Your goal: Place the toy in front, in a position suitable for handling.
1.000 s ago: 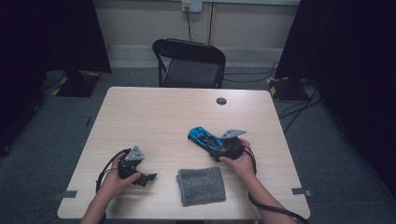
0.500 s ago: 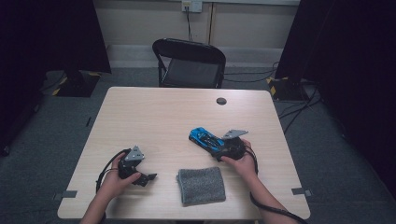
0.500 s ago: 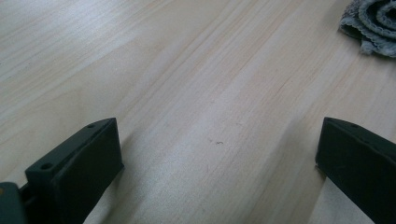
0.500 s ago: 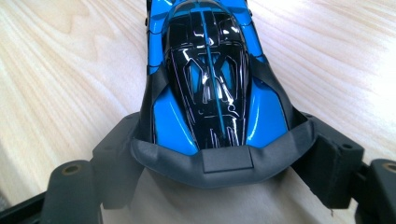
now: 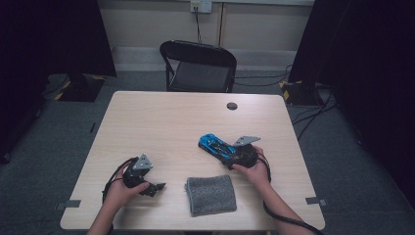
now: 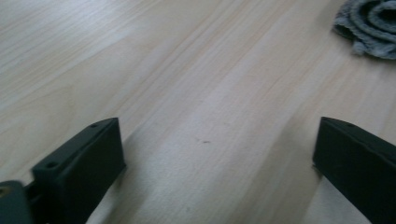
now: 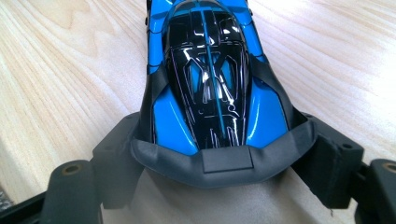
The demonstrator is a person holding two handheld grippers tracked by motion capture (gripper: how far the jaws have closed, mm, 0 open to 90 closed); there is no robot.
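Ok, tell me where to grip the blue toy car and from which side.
Grip the blue toy car across its rear, over the dark spoiler, coming from behind along its length. The body there is narrow enough to fit between the right gripper jaws, which already flank that end; its flat sides suit them.

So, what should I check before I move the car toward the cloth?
1. Toy car centred in the right gripper: ok, its rear wing sits between the fingers.
2. Grip made: ok, the fingers have just been closing and touch both ends of the wing. How firm: cannot tell.
3. Left gripper free: ok, its fingers have just closed a little but stand open over the bare table, with nothing between them.
4. Grey cloth ready: ok, it lies flat near the front edge, between the two hands.
5. Car's wheels all on the table: cannot tell, the body hides them.
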